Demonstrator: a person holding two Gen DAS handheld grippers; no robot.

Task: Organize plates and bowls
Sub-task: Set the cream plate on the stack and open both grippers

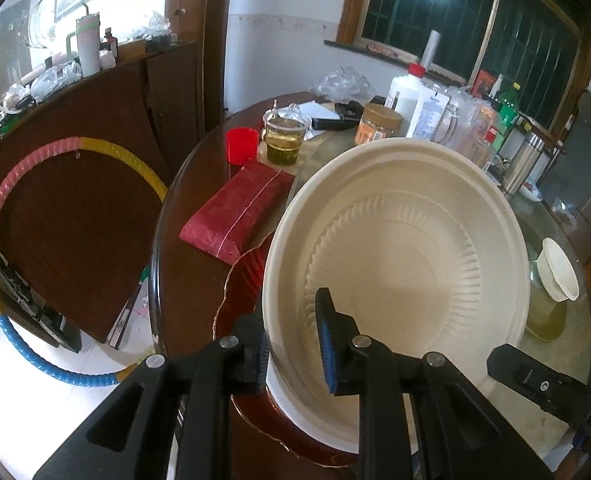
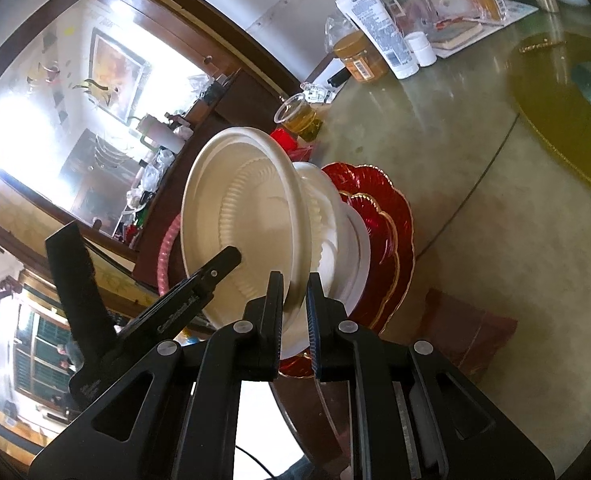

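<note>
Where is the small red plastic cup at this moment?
In the left wrist view, the red cup stands on the dark wooden table, upper centre-left, just left of the glass of yellow tea and behind the red packet.

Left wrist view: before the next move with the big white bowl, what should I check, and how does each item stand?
1. Right gripper shut on the large white disposable bowl rim: ok.
2. Left gripper straddles the rim: ok; pads pressing: cannot tell.
3. Bowl fully seated on white stack: cannot tell.
4. Red scalloped glass plates under the stack: ok.
5. Small white bowl clear of both grippers: ok.
</note>
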